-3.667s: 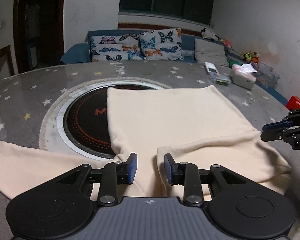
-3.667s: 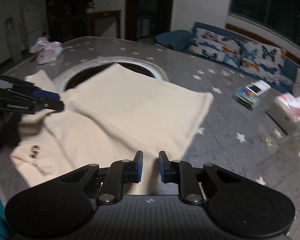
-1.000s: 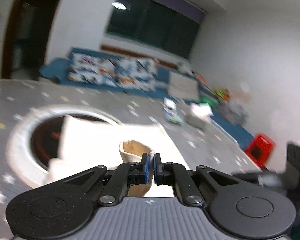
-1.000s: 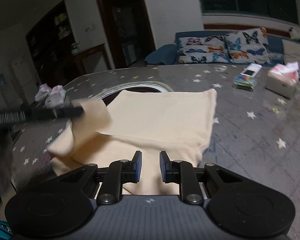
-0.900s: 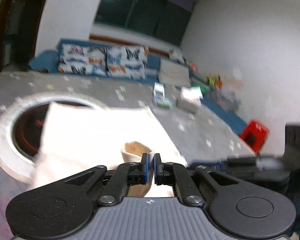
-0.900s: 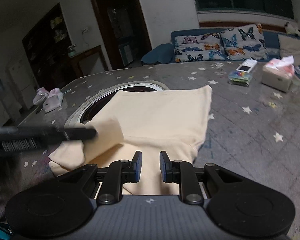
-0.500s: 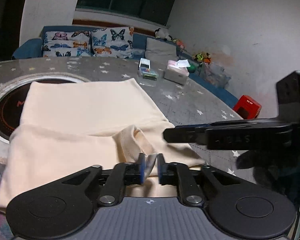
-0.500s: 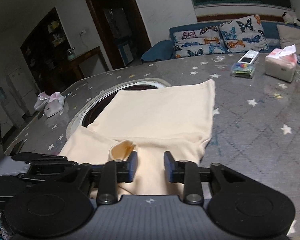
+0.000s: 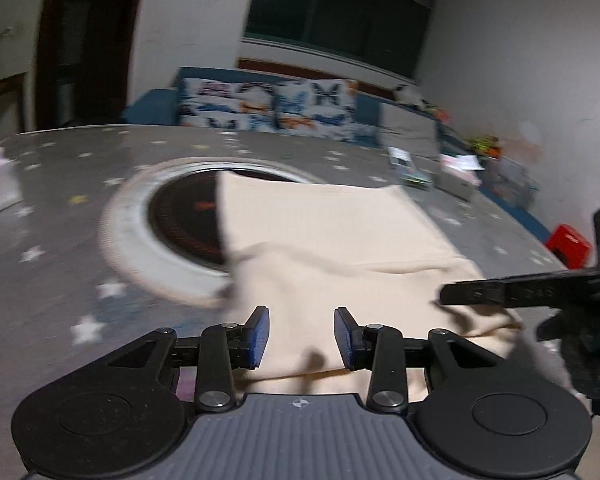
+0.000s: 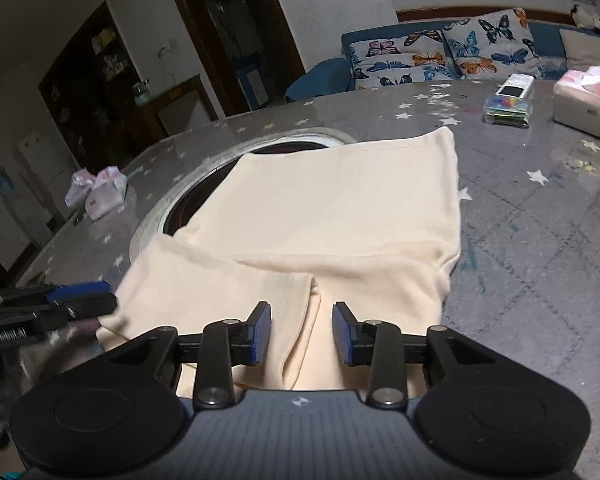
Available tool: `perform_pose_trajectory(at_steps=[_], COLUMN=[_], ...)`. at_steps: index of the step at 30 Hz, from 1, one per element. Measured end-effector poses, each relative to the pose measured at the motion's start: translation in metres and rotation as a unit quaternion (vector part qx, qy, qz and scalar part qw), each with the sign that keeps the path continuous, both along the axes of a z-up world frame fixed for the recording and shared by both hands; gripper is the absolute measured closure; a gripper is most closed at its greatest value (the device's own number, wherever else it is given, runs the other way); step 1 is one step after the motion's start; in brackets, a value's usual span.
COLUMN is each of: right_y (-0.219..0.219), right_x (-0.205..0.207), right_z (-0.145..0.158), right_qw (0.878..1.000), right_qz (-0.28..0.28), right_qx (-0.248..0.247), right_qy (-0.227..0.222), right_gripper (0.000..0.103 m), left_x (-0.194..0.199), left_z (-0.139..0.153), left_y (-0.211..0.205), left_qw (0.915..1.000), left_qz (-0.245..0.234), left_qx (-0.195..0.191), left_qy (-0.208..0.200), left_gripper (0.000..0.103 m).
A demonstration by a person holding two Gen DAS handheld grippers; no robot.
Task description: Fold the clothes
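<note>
The left tool [image 9: 302, 336] is wide apart and holds nothing. The right tool [image 10: 301, 332] is wide apart too, empty. The cream cloth [image 10: 332, 216] lies folded on the grey star surface [image 10: 540, 240], right under and ahead of both tools. Far ahead of the right tool sit a tissue box [image 10: 584, 98] and a remote [image 10: 514, 87].
</note>
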State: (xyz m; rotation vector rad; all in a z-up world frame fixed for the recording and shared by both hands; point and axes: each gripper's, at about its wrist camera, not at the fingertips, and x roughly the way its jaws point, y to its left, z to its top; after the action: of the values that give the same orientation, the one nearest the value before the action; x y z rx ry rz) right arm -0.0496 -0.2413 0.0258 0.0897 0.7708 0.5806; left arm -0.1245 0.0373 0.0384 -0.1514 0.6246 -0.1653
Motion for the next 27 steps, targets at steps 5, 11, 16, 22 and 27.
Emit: perform_pose_trajectory(at_steps=[5, 11, 16, 22, 27], right_y=[0.009, 0.012, 0.02, 0.026, 0.018], right_x=[0.001, -0.006, -0.013, -0.022, -0.02], right_z=[-0.005, 0.017, 0.053, 0.09, 0.081], right_qw=[1.0, 0.999, 0.996, 0.988, 0.991], right_qz=[0.001, 0.003, 0.018, 0.028, 0.005], right_qx=[-0.011, -0.022, -0.029, -0.036, -0.04], right_qy=[0.004, -0.036, -0.088, -0.147, -0.131], right_gripper=[0.092, 0.099, 0.099, 0.099, 0.099], left_x=[-0.011, -0.017, -0.018, -0.021, -0.021], left_z=[-0.004, -0.015, -0.02, -0.022, -0.024], left_y=[0.012, 0.009, 0.008, 0.007, 0.004], left_qw=[0.9998, 0.999, 0.9984, 0.9972, 0.9963], left_qz=[0.011, 0.002, 0.002, -0.001, -0.002], left_qx=[0.015, 0.044, 0.056, 0.074, 0.086], left_qy=[0.001, 0.005, -0.001, -0.008, -0.01], left_gripper=[0.055, 0.054, 0.054, 0.061, 0.093])
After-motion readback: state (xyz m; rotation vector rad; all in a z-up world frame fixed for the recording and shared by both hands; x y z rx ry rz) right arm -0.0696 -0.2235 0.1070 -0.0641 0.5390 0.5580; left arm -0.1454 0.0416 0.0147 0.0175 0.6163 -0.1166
